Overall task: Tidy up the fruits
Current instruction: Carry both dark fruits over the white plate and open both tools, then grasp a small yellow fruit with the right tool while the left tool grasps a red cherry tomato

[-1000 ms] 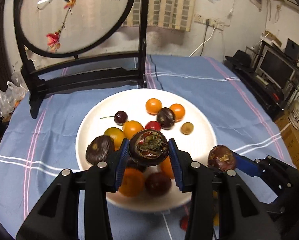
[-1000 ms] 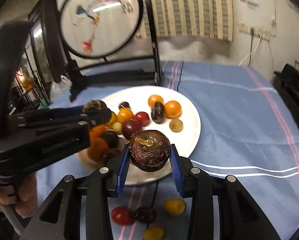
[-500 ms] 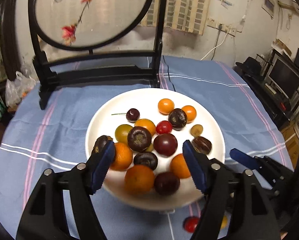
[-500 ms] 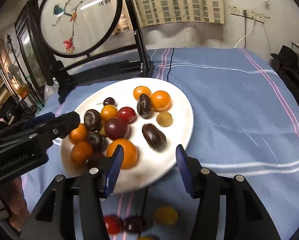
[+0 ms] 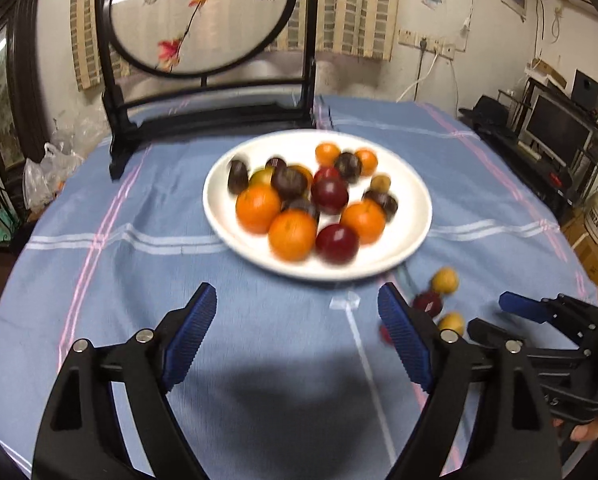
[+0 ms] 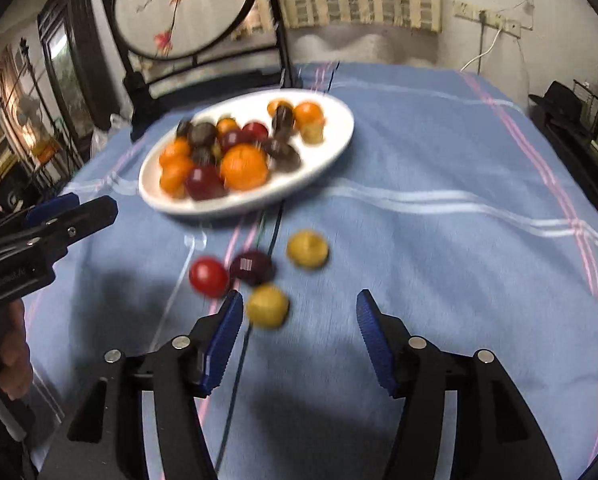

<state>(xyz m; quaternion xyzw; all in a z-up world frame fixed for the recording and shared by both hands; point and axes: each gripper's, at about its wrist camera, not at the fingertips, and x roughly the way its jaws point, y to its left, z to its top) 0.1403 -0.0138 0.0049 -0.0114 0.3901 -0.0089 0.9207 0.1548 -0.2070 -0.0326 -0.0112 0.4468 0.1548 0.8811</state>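
Note:
A white plate (image 5: 219, 216) on the blue tablecloth holds several oranges, dark plums and small fruits; it also shows in the right wrist view (image 6: 339, 136). My left gripper (image 5: 297, 340) is open and empty, held back from the plate's near rim. My right gripper (image 6: 299, 336) is open and empty over the cloth. Loose on the cloth near it lie a red tomato (image 6: 207, 276), a dark plum (image 6: 251, 267) and two yellow fruits (image 6: 307, 249) (image 6: 267, 306). The lower yellow fruit sits just ahead of the right gripper's left finger.
A black-framed round embroidered screen (image 5: 203, 16) stands behind the plate. The left gripper shows at the left edge of the right wrist view (image 6: 39, 236). A monitor and shelves (image 5: 559, 136) stand right of the table.
Both grippers let go of their dark fruits onto the plate, opened wide, and pulled back from the plate toward the near side of the table.

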